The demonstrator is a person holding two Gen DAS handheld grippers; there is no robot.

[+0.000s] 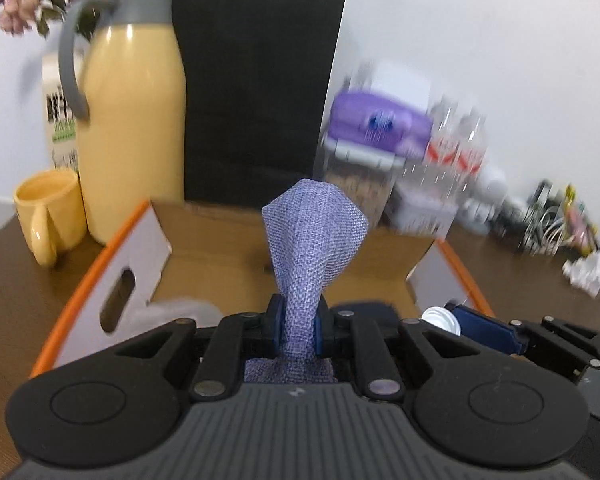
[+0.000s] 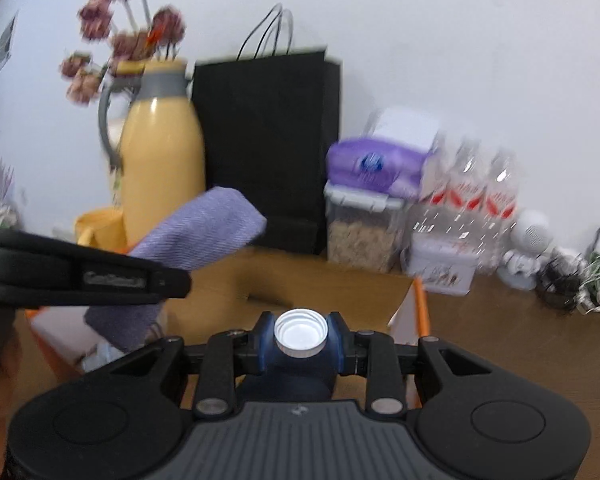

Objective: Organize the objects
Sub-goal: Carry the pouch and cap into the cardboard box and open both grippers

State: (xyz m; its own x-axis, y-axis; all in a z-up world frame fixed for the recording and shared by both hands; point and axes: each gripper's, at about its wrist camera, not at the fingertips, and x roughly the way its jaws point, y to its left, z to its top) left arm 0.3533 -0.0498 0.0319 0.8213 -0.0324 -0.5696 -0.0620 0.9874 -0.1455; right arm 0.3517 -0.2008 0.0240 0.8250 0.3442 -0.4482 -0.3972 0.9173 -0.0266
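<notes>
woven lilac cloth (image 1: pixel 308 240) pinched upright in left gripper (image 1: pixel 298 330), above cardboard box (image 1: pixel 220 248)

**A lived-in home tabletop**

You are working at a brown wooden table (image 2: pixel 500 320) against a plain white wall. Household things line it: a yellow thermos jug (image 1: pixel 132 120) with matching mug (image 1: pixel 46 216), dried flowers (image 2: pixel 120 40), a black paper bag (image 1: pixel 256 92), a cereal container (image 2: pixel 360 228), water bottles (image 2: pixel 480 192) and tangled cables (image 2: pixel 592 284).
</notes>
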